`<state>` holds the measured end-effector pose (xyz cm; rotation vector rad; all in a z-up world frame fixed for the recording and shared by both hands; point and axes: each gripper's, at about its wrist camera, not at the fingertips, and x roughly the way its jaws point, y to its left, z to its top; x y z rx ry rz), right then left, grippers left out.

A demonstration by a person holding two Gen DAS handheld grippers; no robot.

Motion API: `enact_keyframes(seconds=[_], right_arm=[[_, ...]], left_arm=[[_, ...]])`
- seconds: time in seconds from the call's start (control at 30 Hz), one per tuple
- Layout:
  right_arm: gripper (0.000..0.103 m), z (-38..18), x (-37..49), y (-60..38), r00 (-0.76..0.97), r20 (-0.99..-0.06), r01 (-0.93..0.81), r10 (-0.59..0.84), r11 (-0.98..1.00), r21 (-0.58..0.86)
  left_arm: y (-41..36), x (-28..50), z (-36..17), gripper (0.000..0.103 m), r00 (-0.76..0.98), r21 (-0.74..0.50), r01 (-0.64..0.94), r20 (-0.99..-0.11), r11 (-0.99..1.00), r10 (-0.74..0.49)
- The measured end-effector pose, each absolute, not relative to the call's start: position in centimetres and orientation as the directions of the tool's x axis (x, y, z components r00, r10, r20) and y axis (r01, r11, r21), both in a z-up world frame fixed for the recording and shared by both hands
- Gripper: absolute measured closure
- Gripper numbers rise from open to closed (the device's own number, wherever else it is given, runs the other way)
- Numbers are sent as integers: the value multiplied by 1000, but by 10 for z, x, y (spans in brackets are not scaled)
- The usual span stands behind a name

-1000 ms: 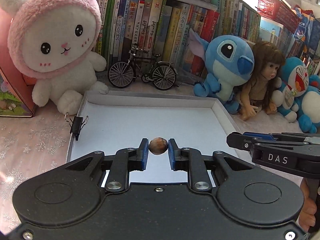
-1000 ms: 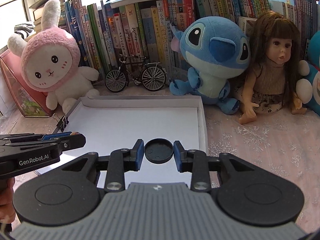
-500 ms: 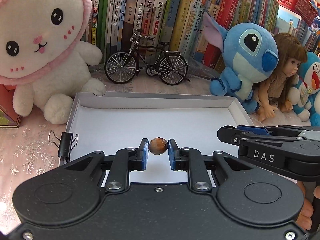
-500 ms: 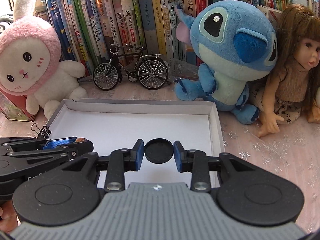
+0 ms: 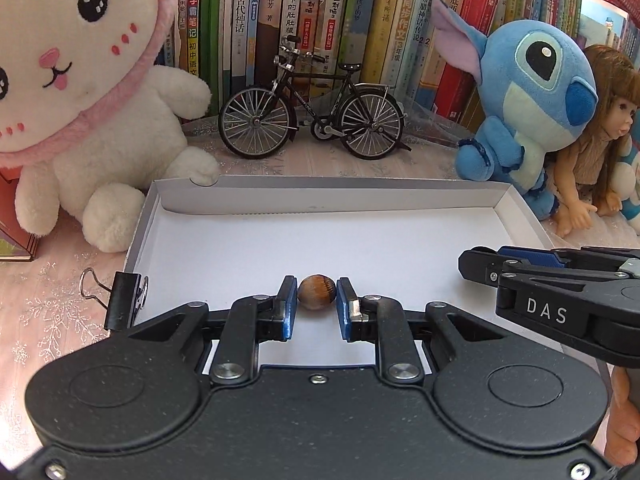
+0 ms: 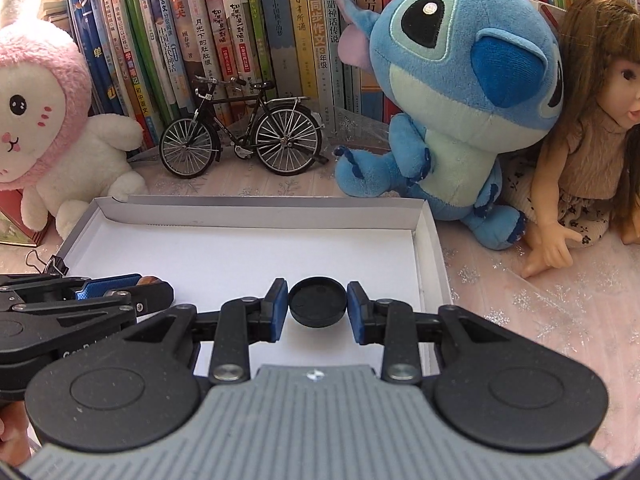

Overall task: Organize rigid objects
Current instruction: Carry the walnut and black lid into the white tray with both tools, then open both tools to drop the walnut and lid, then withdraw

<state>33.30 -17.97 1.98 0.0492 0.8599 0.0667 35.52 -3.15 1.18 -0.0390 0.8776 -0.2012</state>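
A shallow white box lid [image 5: 360,204] lies open on the pink tabletop, its floor bare. My left gripper [image 5: 317,299] is shut on a small brown nut [image 5: 316,297], held just above the lid's near half. My right gripper [image 6: 318,306] is shut on a round black cap [image 6: 318,307], held flat over the lid's right half [image 6: 420,240]. Each gripper shows from the side in the other's view: the right gripper [image 5: 472,266] at the right, the left gripper [image 6: 156,290] at the left, with the nut [image 6: 148,280] peeking out between its blue pads.
A black binder clip [image 5: 120,300] sits on the lid's left wall. Behind the lid stand a model bicycle [image 5: 312,120], a white and pink plush rabbit [image 5: 92,120], a blue plush toy [image 5: 528,120], a doll [image 6: 592,140] and a row of books [image 5: 320,20].
Both grippers moved forward and down over the lid, so the lid, bicycle and toys loom larger. The nut and the cap stay gripped as before.
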Motion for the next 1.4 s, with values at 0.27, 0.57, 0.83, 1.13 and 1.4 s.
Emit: enact_keyframes(seconds=[0.27,0.57,0.83,1.13,1.4], right_arm=[[65,15,335,-182,645,-761,-36,71,997,62],[65,12,333,-183,641,-765,-32,63,998,55],[60,13,333,-183,647,-759,-44,71,997,56],[36,23,319,-188,671,-731,-68,122,992,102],[20,40,288,-194,719,-679,-133,146,988,73]], left_arm=[[-35,354,13,83,625,-103,164,-758,981,-184],[-35,354,13,83,630,-106,162,-754,981,-186],[-36,352,15,82,633,-94,167,-753,981,-180],[-31,331,35,56,673,-58,192,-718,980,-175],[-26,301,56,33,713,-18,211,-682,977,-166]])
